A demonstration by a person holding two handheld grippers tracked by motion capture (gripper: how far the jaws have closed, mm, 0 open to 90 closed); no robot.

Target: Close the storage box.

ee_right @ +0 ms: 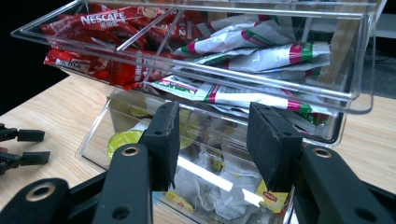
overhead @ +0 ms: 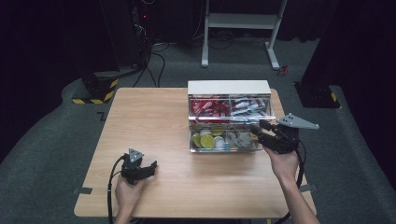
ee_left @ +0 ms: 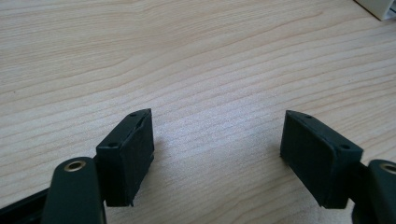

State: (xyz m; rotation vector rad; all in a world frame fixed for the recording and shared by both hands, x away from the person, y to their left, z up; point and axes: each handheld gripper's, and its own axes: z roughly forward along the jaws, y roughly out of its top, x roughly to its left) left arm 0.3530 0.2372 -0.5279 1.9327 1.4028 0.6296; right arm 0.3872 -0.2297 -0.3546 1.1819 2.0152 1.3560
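Wide wooden table (overhead: 154, 121), bare on its left half. Toward the far right, a clear two-drawer box (overhead: 229, 87) with a white top. Both drawers out toward the person: upper drawer (ee_right: 327, 56) overhanging, lower drawer (overhead: 224, 140) out farther and nearer the near edge.

Right gripper (overhead: 259, 129) at the right front corner of the lower drawer, held in the right hand (overhead: 282, 163), pointing left and away across the drawer front. Left gripper (overhead: 150, 167) well apart on the bare wood, in the left hand (overhead: 127, 189), so much the farther of the two from the box.

Seen along the right gripper's jaws: lower drawer straight ahead and just beyond the pads (ee_right: 163, 135), its long front running across the gap. Jaws drawn in to their narrowest, a gap left between them, clear drawer wall showing in that gap; judged a likely hold on the front, though contact on clear plastic not plain to see.

Seen along the left gripper (ee_left: 217, 140): jaws spread wide, nothing between them but wood grain.

Close up from the right gripper: red sachets (ee_right: 100, 28) left and white-green sachets (ee_right: 261, 51) right in the upper drawer; below, tea bags (ee_right: 210, 186) and yellow capsules (ee_right: 122, 139). From above, no more than colour patches, yet the placing of both hands clear there.
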